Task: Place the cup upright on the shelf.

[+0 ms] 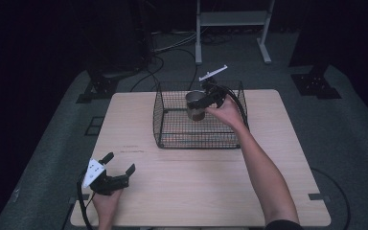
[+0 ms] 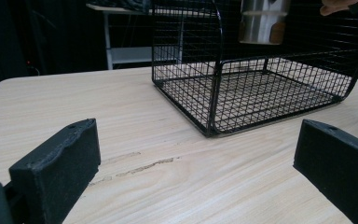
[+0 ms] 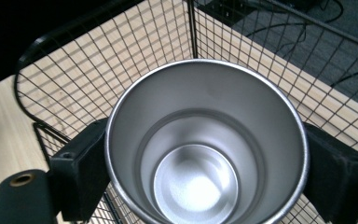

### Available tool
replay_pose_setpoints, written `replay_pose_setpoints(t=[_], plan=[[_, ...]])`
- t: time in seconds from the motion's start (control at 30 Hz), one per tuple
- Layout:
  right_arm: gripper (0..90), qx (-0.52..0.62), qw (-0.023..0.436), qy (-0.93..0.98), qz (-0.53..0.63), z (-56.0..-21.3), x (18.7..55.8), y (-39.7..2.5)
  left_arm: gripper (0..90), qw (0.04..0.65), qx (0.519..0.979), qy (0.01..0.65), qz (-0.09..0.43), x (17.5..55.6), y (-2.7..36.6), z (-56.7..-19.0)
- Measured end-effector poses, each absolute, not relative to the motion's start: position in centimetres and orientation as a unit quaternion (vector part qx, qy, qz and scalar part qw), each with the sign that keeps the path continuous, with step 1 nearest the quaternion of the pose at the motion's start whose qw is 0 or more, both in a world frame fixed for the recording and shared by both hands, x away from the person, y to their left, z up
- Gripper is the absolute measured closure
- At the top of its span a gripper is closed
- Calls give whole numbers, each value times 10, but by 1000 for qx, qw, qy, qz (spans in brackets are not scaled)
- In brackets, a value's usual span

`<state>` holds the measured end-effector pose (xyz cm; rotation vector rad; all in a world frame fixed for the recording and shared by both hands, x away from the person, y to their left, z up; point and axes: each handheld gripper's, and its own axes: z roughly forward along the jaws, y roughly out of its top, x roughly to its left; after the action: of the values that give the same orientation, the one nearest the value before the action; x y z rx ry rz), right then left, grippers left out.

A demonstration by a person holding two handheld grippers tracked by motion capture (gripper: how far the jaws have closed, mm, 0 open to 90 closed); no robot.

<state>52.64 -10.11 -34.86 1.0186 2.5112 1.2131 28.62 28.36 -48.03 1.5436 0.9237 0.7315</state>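
The right gripper squeezes a shiny metal cup and holds it up over the black wire basket. The cup's bottom is hidden. The left gripper sits wide open and empty on the table.

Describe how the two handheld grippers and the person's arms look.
Both the left gripper and the right gripper are black, with blocky padded jaws, a pale three-cornered plate on top and a trailing black cable. The forearms are bare; a dark sleeve edge shows on the right arm.
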Motion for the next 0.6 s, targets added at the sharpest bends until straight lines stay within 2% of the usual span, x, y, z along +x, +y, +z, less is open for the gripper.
replay_pose_setpoints(t=[0.6], plan=[[128, 365, 78, 846, 381, -370, 537, -101, 0, 566, 655, 393, 311, 286, 284, -480]])
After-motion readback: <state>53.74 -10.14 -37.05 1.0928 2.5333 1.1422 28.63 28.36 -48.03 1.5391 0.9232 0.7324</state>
